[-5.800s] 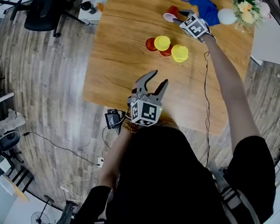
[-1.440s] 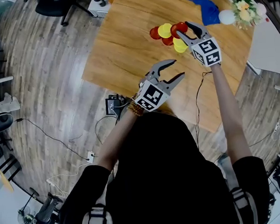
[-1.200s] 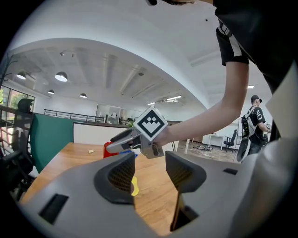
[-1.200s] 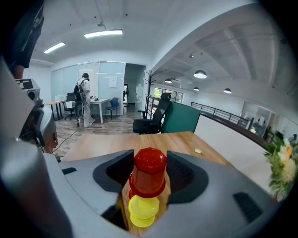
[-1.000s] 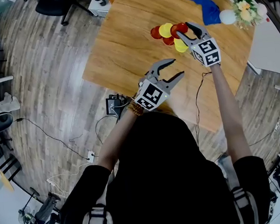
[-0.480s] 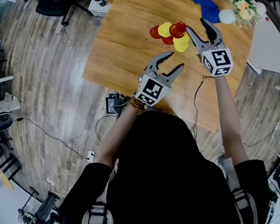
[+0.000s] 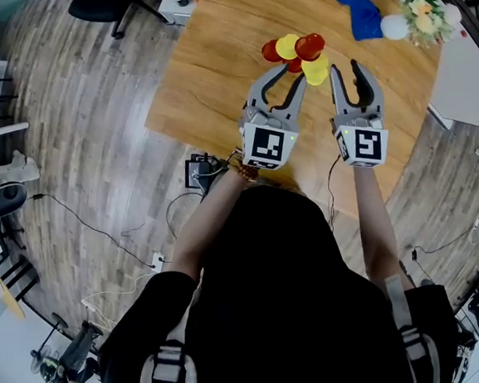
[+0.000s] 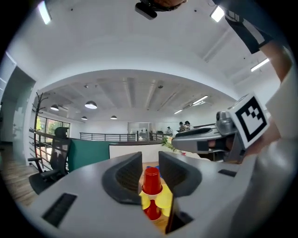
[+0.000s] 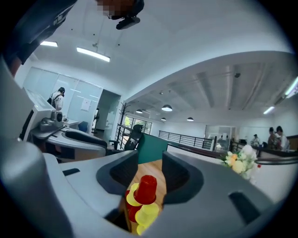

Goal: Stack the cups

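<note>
Left gripper (image 7: pixel 289 75) and right gripper (image 7: pixel 344 69) hang side by side on the person's side of the cup stack (image 7: pixel 298 56), both pointing level at it and touching none of it. Each has its jaws partway apart, having just been closing, with nothing between the pads. In the two gripper views the cups show only through the gap, well beyond.

The stack is a small pyramid of upturned cups, red and yellow below, with a top red cup (image 7: pixel 309 45) sitting on the yellow cups (image 7: pixel 288 46). It stands on the wooden table (image 7: pixel 212 72), and no loose cup shows near it. Beyond the stack lie a blue cloth (image 7: pixel 364 19) and, further out, a white vase (image 7: pixel 393 26) of flowers.

By the look of it the stacking is finished, and the step in hand is getting clear. The next move calls mostly for care: keep both grippers off the stack, since a brush against the lower cups would likely topple the top one.
</note>
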`<state>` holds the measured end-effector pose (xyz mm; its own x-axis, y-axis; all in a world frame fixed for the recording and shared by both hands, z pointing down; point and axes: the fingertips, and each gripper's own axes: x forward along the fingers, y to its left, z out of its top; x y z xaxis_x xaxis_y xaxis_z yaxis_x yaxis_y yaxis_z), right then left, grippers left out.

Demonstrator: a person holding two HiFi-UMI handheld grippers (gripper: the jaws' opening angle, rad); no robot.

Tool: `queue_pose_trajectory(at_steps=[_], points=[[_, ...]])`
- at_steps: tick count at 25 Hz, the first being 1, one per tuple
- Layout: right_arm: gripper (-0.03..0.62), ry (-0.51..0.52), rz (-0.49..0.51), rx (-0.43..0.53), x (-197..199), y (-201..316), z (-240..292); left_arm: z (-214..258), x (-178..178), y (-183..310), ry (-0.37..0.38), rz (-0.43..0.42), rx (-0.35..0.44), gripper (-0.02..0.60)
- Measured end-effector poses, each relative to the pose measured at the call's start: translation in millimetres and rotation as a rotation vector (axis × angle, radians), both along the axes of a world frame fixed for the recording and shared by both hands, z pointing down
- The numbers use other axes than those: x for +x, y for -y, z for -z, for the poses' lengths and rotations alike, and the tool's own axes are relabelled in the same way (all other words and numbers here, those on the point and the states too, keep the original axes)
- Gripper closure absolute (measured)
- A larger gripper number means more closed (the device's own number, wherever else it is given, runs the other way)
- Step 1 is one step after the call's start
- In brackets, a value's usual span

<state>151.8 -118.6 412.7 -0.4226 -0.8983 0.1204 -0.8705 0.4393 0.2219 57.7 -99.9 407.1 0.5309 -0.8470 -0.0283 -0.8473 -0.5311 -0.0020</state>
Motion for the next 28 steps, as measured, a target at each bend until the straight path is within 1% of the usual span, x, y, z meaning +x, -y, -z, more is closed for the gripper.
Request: queue_pose_trajectory(at_steps=[3,7,11,15,20,24,28], points=[[0.437,0.019,-0.033,0.000,-4,-14,-7,-4,-2,-2,0.036,0.052,-0.001,0.500],[0.457,0.037,-0.075,-0.001,-2,-23,-12,-9,-1,-5,0.074,0.092,-0.001,0.517],[0.476,0.046,-0.086,0.003,-6,-29,-14,-9,-4,-7,0.083,0.114,0.008,0.526],[0.505,0.056,-0.079,0.010,-13,-35,-14,-8,-4,-10,0.085,0.127,0.011,0.534],[0.581,0.060,-0.081,0.006,-16,-43,-17,-10,-2,-15,0.088,0.127,0.012,0.543],[0.589,0.059,-0.070,0.007,-13,-47,-20,-12,3,-19,0.089,0.123,0.012,0.545],[0.589,0.050,-0.081,-0.001,-7,-53,-23,-13,6,-26,0.095,0.119,0.012,0.545]])
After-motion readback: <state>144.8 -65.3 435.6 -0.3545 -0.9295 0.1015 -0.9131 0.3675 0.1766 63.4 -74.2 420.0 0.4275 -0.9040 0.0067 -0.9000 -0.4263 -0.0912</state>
